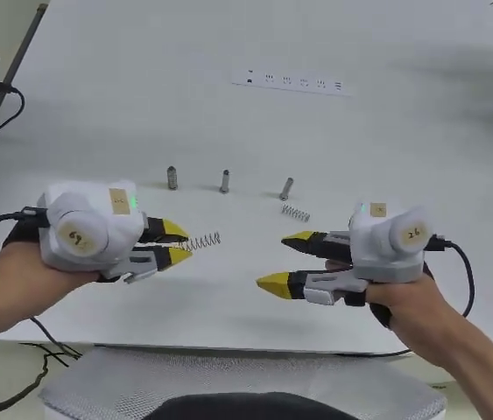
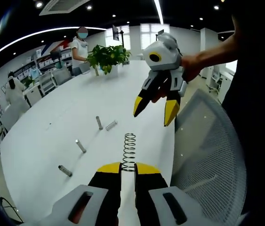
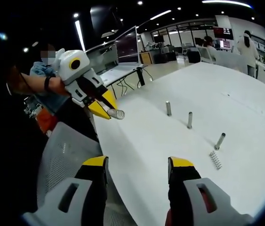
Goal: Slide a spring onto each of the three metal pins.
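Note:
Three short metal pins stand in a row on the white table: left pin (image 1: 172, 178), middle pin (image 1: 225, 181) and right pin (image 1: 287, 188), which leans. A loose spring (image 1: 295, 213) lies just in front of the right pin. My left gripper (image 1: 176, 244) is shut on the end of another spring (image 1: 202, 241), which sticks out toward the right; the same spring (image 2: 129, 150) rises from the closed yellow tips (image 2: 128, 168). My right gripper (image 1: 286, 261) is open and holds nothing, hovering near the table's front edge, with its jaws spread wide (image 3: 137, 162).
A white power strip (image 1: 293, 83) lies farther back on the table. A dark pole and cable (image 1: 5, 79) run along the left edge. A grey mesh chair (image 1: 246, 385) sits below the front edge. A potted plant (image 2: 106, 56) stands at the table's far end.

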